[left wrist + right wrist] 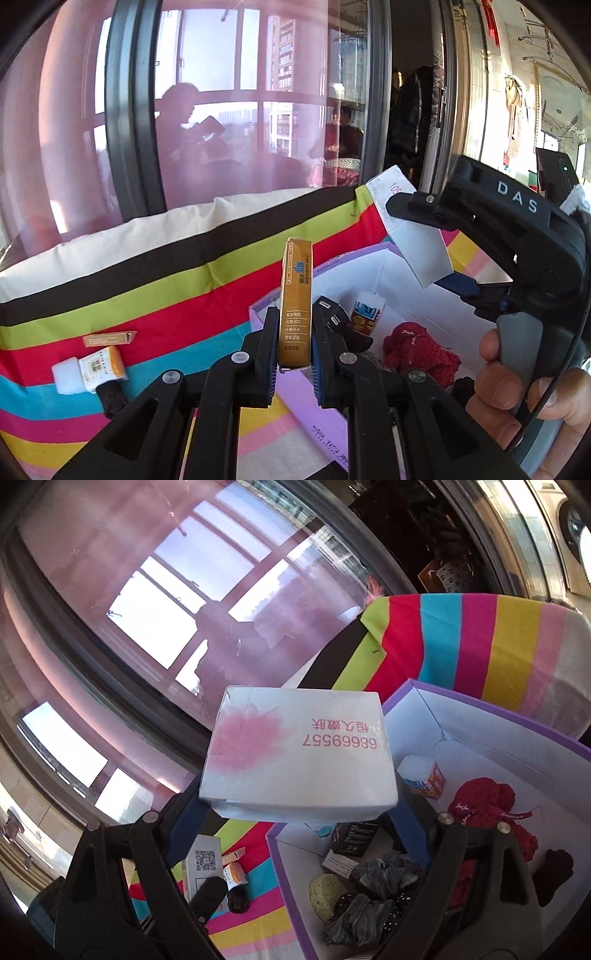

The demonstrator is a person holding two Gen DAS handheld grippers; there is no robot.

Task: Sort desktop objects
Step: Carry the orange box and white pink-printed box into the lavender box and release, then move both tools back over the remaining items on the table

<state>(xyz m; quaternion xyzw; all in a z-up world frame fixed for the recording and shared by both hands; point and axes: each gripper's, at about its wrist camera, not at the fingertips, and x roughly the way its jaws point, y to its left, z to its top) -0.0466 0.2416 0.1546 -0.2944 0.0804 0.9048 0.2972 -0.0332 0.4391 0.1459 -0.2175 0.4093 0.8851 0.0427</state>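
Your white cardboard carton with a pink bloom (299,753) hides most of your right gripper (295,812), whose blue fingers (184,823) clamp it above the purple-rimmed white bin (480,716) at 4 o'clock, while your left gripper (293,354) pinches a slim gold paper packet (295,302) upright, bin behind at 2 o'clock.

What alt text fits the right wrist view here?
The right tool holds a white box with a pink flower print above a purple-rimmed storage box containing red knitwear, dark hair ties and small packages. Behind lie a rainbow-striped cloth and a large window.
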